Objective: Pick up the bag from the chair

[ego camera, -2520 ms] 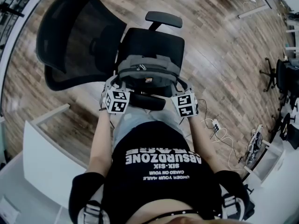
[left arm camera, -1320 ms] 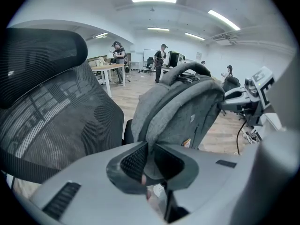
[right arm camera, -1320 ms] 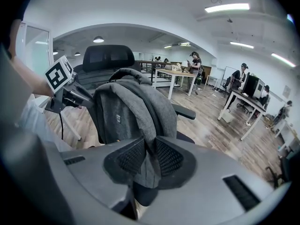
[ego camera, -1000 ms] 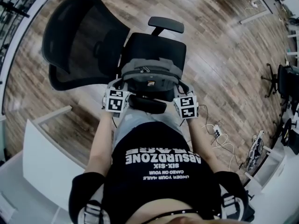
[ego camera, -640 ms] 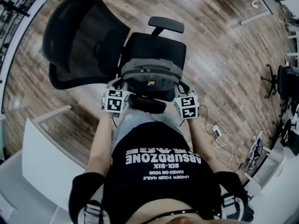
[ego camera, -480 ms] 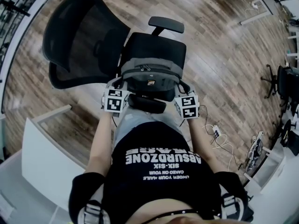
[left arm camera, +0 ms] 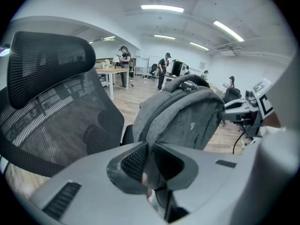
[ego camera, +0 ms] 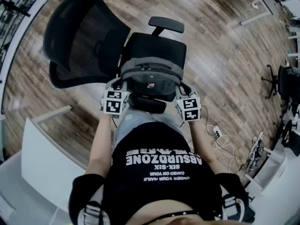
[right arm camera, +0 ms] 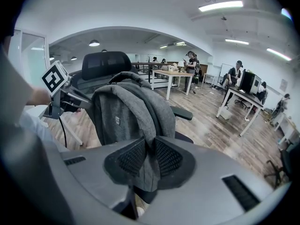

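Both grips set; bag [ego camera: 151, 75] not yet off chair [ego camera: 159, 43].
Left gripper [left arm camera: 149, 154] and right gripper [right arm camera: 150, 156] each pinch grey side fabric of the bag, upright on the chair seat. Grasp looks done; lift remains.

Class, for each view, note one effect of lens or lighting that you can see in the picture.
Head view: fisheye bends the floor planks into curves. Left gripper view: black round vignette in the corners; ceiling strip lights blow out white. Right gripper view: same vignette; bag sharp.
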